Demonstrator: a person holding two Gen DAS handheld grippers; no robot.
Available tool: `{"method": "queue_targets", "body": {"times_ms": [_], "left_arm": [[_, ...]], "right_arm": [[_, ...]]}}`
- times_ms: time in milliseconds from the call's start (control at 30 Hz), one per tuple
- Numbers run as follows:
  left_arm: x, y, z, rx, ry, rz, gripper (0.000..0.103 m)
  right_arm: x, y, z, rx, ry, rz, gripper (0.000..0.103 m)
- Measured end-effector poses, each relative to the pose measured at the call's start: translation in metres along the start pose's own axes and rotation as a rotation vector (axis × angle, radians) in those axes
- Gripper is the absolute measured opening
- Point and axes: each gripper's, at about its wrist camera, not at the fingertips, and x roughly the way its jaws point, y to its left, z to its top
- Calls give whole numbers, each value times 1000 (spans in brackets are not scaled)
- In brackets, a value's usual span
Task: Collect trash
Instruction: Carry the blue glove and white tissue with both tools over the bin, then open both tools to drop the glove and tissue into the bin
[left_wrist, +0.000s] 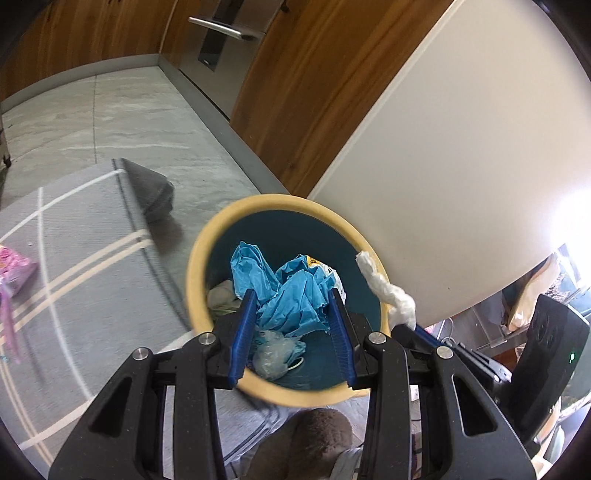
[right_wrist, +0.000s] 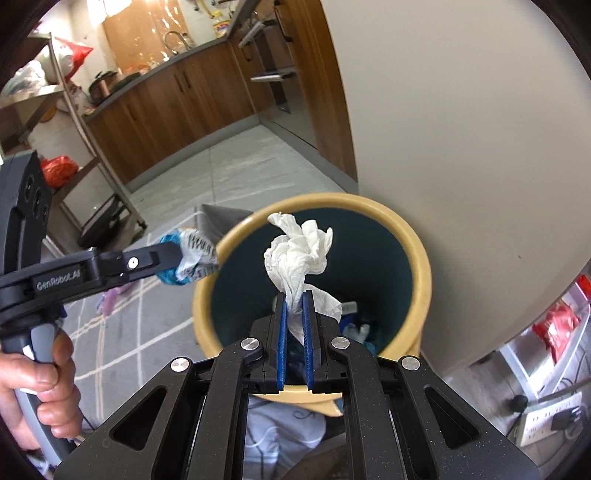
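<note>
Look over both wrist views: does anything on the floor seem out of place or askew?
Yes. The grey rug has one corner folded up and back on itself beside the bin. Pink litter lies loose on the rug at the far left, not yet collected.

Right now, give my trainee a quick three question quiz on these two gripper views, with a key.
1. True or false: the right gripper is shut on a twisted white tissue.
2. What does the left gripper hold? A. crumpled blue wrapper B. pink bag C. nothing
3. Fill in: both grippers hover over the yellow-rimmed ____.

Key: 1 true; 2 A; 3 trash bin.
</note>
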Motion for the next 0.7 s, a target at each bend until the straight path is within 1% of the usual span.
{"method": "queue_targets", "body": {"times_ms": [200,233,300,333,367,400,433,467,533,600,700], "left_arm": [[25,-4,3,-7,37,-7,40],[28,-3,3,-8,42,-2,42],[30,-2,2,-12,47,-3,44],[30,0,2,-15,50,-1,46],[30,2,2,-19,47,-1,48],[28,3,2,-24,43,0,53],[26,6,3,-29,36,3,56],[24,8,3,-32,32,3,57],[19,13,4,-37,21,8,62],[14,17,4,-43,10,15,66],[2,28,2,-61,-8,21,73]], "right_arm": [[17,-10,-5,12,51,-33,9],[19,-11,-6,13,61,-39,9],[22,-12,-8,17,70,-46,12],[22,-12,-8,19,72,-48,13],[22,-12,-7,20,72,-51,16],[22,-12,-7,24,71,-53,21],[21,-12,-6,26,65,-53,23],[21,-11,-6,26,63,-54,26],[19,-9,-6,22,57,-56,31],[18,-8,-5,24,51,-56,40],[13,-5,-5,28,34,-54,46]]}}
